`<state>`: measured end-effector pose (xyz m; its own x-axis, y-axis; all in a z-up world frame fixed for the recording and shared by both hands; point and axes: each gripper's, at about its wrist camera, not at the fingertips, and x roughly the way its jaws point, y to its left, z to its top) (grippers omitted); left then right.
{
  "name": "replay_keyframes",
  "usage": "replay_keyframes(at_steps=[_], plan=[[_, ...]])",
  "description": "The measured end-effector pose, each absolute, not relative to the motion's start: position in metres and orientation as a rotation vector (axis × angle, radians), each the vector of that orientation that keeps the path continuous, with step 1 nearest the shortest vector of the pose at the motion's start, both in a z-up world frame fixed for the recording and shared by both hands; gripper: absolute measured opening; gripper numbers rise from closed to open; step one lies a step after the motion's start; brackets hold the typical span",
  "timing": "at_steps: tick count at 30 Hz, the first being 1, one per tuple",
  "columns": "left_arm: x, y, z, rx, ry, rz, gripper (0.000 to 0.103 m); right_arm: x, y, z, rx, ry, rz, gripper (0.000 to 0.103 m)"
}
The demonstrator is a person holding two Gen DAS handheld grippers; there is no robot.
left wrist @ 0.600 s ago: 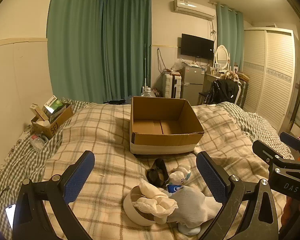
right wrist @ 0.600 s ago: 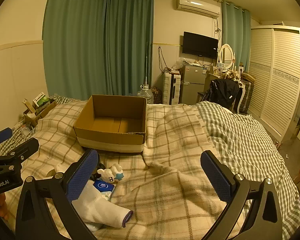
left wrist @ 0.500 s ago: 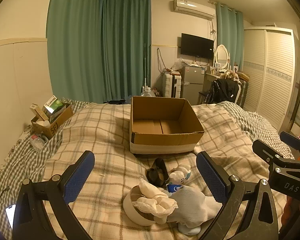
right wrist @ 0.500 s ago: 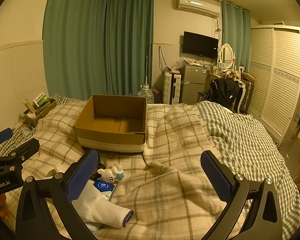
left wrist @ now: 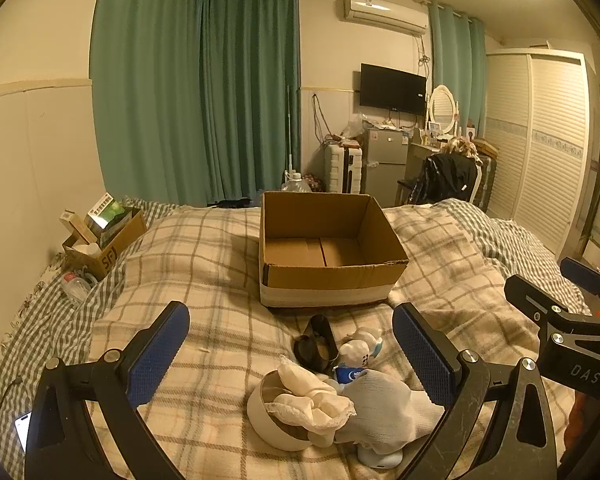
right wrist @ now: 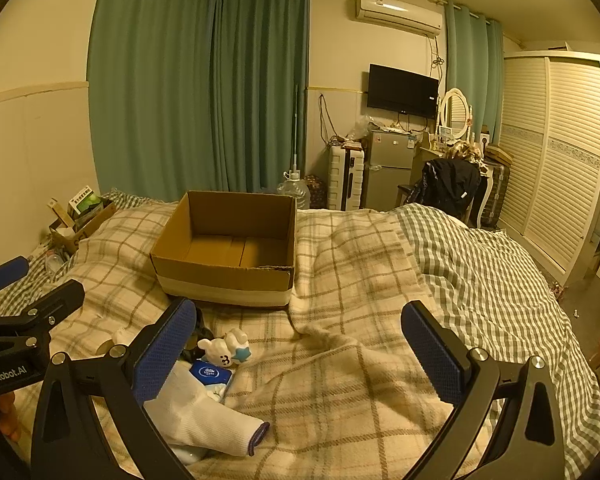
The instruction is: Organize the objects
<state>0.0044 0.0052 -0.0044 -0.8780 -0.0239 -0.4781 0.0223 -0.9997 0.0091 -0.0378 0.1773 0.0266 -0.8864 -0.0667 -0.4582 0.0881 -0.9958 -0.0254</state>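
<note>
- The left gripper (left wrist: 289, 354) is held wide open, nothing gripped, above a bowl with cloth (left wrist: 295, 408) and a dark strap (left wrist: 316, 344), seen only here.
- The right gripper (right wrist: 300, 350) is likewise spread and unloaded; the white sock (right wrist: 203, 420) and tissue pack (right wrist: 211, 372) lie at its left finger.
- The cardboard box (right wrist: 227, 248) sits open on the bed (right wrist: 360, 360) beyond the pile.

The sock (right wrist: 203, 420) covers most of a small white thing beneath it; the phone (left wrist: 23, 428) is cut off by the edge.

Dim warm ceiling light, sharp focus, fisheye-bent edges.
</note>
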Motion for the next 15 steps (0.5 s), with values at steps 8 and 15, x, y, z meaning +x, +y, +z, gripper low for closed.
replay_keyframes(at_steps=[8, 15], plan=[[0.0031, 0.0085, -0.0032, 0.783, -0.026, -3.019, 0.103, -0.0381, 0.1765, 0.0284, 0.718, 0.069, -2.973, 0.103], [0.0024, 0.0109, -0.004, 0.8, -0.047, -3.007, 0.103, -0.0372, 0.1747, 0.0304, 0.715, 0.07, -2.97, 0.103]])
